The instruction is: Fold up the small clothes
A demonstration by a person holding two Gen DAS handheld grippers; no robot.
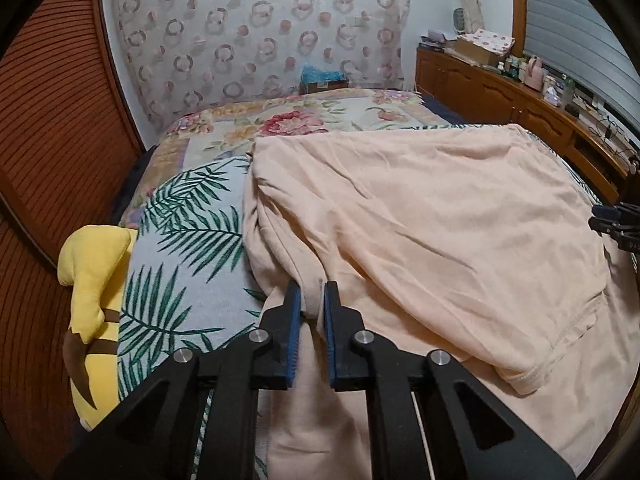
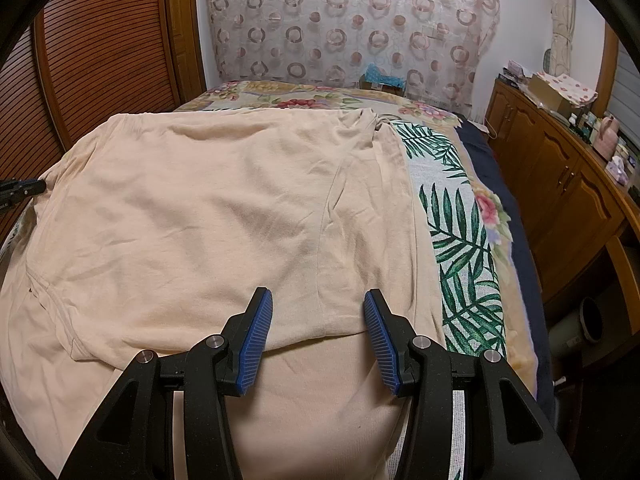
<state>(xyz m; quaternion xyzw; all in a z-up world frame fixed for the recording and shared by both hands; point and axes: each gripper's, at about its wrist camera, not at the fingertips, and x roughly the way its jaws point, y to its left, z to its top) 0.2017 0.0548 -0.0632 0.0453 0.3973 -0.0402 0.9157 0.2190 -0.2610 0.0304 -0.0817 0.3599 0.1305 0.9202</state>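
Observation:
A peach garment (image 1: 420,220) lies spread over the bed, with one layer folded over another. My left gripper (image 1: 312,292) is shut on a bunched fold at the garment's left edge, and the cloth is pinched between its blue pads. From the right wrist view it shows only as a black tip (image 2: 20,190) at the garment's (image 2: 200,208) far left. My right gripper (image 2: 318,304) stands open just above the near hem of the upper layer, its pads apart and pressing on nothing. In the left wrist view it is a black tip (image 1: 616,224) at the right edge.
A palm-leaf sheet (image 1: 188,248) and a floral bedspread (image 1: 288,120) lie under the garment. A yellow plush toy (image 1: 92,280) sits at the bed's left side. A wooden cabinet (image 2: 560,168) crowded with small items runs along the right. A slatted wardrobe door (image 2: 100,40) stands left.

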